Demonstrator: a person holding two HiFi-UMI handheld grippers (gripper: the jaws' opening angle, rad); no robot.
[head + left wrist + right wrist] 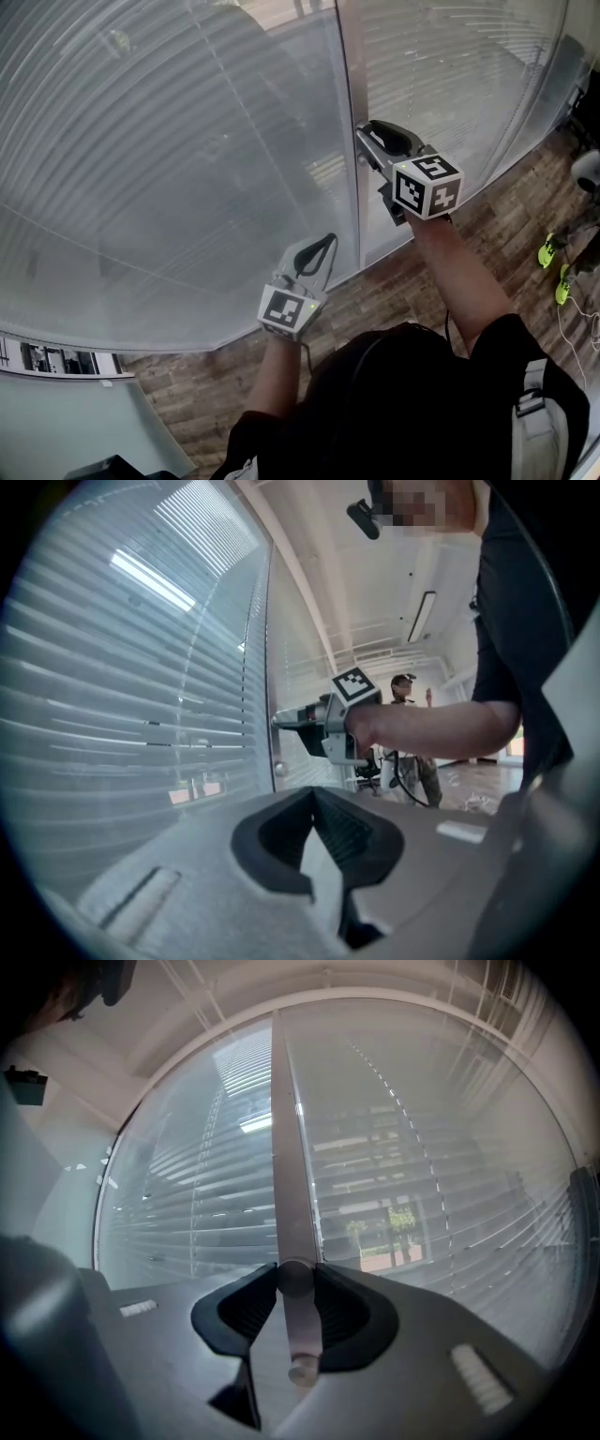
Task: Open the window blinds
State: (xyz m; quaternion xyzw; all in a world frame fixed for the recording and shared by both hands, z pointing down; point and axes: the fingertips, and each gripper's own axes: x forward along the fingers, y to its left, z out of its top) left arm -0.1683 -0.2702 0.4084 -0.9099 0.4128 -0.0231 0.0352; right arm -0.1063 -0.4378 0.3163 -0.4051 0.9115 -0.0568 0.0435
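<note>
Wood floor (525, 202) below; pale blinds (169, 169) fill the head view. Left gripper view: bystander (412, 733) beyond, my left gripper (314, 794) pinched together, empty. Right gripper view: my right gripper (295, 1277) clamps the wand (286, 1147); slats (487, 1194) part-tilted, trees (398, 1227) visible through.

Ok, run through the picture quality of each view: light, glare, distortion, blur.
Head view: fisheye bends the blinds into arcs; even daylight, sharp throughout. Left gripper view: dark round vignette, a bright glare patch high on the blinds, the left gripper slightly soft up close. Right gripper view: backlit through the blinds, so the rod in the right gripper looks dim; edges curve.
</note>
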